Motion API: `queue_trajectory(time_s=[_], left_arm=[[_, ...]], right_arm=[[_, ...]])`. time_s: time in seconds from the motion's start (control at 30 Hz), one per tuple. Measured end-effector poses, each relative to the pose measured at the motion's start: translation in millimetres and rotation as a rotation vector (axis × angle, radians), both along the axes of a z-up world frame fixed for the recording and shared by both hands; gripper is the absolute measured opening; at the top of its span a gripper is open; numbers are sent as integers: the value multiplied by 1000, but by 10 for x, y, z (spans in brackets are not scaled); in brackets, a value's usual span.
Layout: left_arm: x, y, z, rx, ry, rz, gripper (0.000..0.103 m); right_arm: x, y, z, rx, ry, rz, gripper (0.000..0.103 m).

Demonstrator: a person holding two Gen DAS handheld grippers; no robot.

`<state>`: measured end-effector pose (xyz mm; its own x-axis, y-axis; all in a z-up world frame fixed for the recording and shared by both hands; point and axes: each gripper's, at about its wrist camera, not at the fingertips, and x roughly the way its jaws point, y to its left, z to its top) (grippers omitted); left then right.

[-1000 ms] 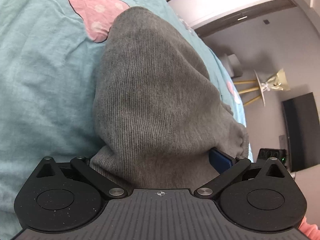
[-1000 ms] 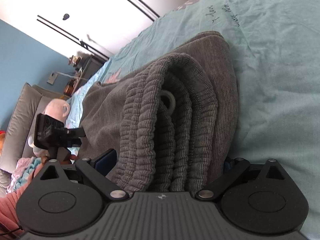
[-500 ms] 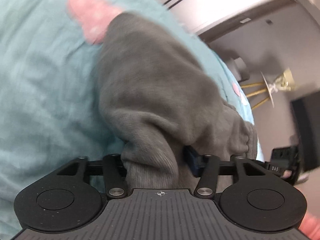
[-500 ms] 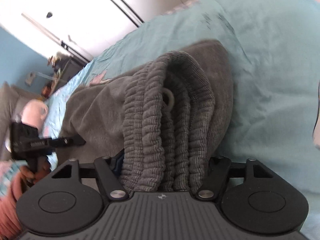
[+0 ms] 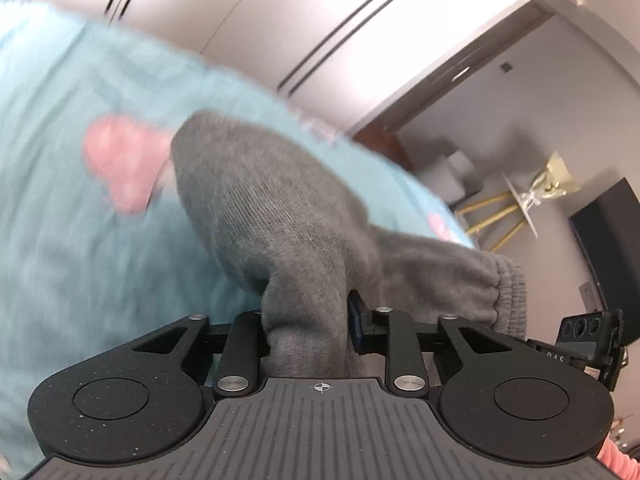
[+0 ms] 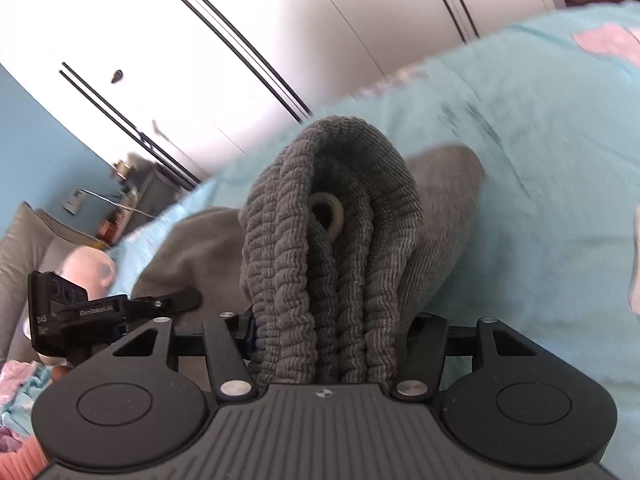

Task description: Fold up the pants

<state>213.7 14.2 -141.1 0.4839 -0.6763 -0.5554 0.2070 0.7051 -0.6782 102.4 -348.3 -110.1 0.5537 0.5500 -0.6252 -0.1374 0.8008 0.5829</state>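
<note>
Grey ribbed pants (image 5: 272, 216) lie folded on a teal bedspread (image 5: 60, 208). My left gripper (image 5: 306, 320) is shut on a bunched fold of the pants and lifts it off the bed. My right gripper (image 6: 326, 328) is shut on the stacked elastic waistband (image 6: 332, 248), with a pale eyelet (image 6: 326, 212) showing between the layers. The left gripper also shows at the left of the right wrist view (image 6: 120, 308). The right gripper's camera mount shows at the right edge of the left wrist view (image 5: 588, 336). The fingertips are hidden in the cloth.
The bedspread has pink patches (image 5: 124, 164). White wardrobe doors (image 6: 240, 32) stand behind the bed. A gold-legged side table (image 5: 520, 204) and a dark TV (image 5: 612, 248) stand to the right. A grey cushion (image 6: 24, 248) and a plush toy (image 6: 88, 268) sit at the left.
Both grippers closed on the pants from open and have lifted, so more wall and wardrobe shows. The cloth is now pinched narrow between the fingers.
</note>
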Motion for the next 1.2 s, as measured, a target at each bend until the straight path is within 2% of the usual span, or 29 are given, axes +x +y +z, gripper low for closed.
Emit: queue_trajectory(time_s=[0.13,0.27,0.3,0.33,0.37,0.4,0.43,0.47,0.5,0.53,0.57,0.67,0.73,0.77,0.83,0.87,0.9,0.97,1.1,1.2], left_arm=[[228,77,312,14,-103,40,26],[538,125,364,21,-115,101,28],[580,115,347,48,-112,114,30],[642,128,270,78,-82,141,48],[720,150,183,129,-40,177,69],[750,184,98,236,12,242,73],[742,222,31,367,41,326,73],[703,252,-9,462,37,376,75],[634,305,-54,520,28,390,76],[540,352,-91,539,27,396,77],[443,374,-112,518,29,395,80],[115,381,-166,387,14,363,86],[-1,246,-183,365,4,319,89],[-26,155,-203,379,-4,288,92],[-34,-46,-291,502,35,221,93],[-48,-130,-337,553,47,212,93],[-90,-171,-349,574,24,210,94],[-108,-236,-418,628,0,193,98],[-107,-132,-417,622,34,237,100],[-182,11,-337,644,59,292,100]], right_arm=[[248,118,269,10,-77,-5,57],[646,158,400,48,-125,-30,57],[757,157,381,57,-123,-44,57],[851,164,362,58,-121,-54,57],[953,166,317,56,-113,-65,60],[1050,173,260,39,-103,-69,69],[1155,195,184,-35,-95,-69,77],[1238,225,121,-153,-67,-92,87],[1290,244,64,-281,-35,-137,90],[1299,233,33,-384,-17,-186,90],[1267,201,24,-426,-8,-230,96],[1060,173,73,-329,-34,-256,98],[934,251,66,-311,-48,-230,98],[886,315,52,-328,-60,-216,98],[810,434,13,-401,-64,-217,98],[827,496,-31,-438,-48,-220,98],[847,533,-87,-459,-16,-219,98],[852,488,-185,-462,35,-203,98],[842,568,-280,-575,-26,-126,98],[833,670,-146,-626,-19,-151,98]])
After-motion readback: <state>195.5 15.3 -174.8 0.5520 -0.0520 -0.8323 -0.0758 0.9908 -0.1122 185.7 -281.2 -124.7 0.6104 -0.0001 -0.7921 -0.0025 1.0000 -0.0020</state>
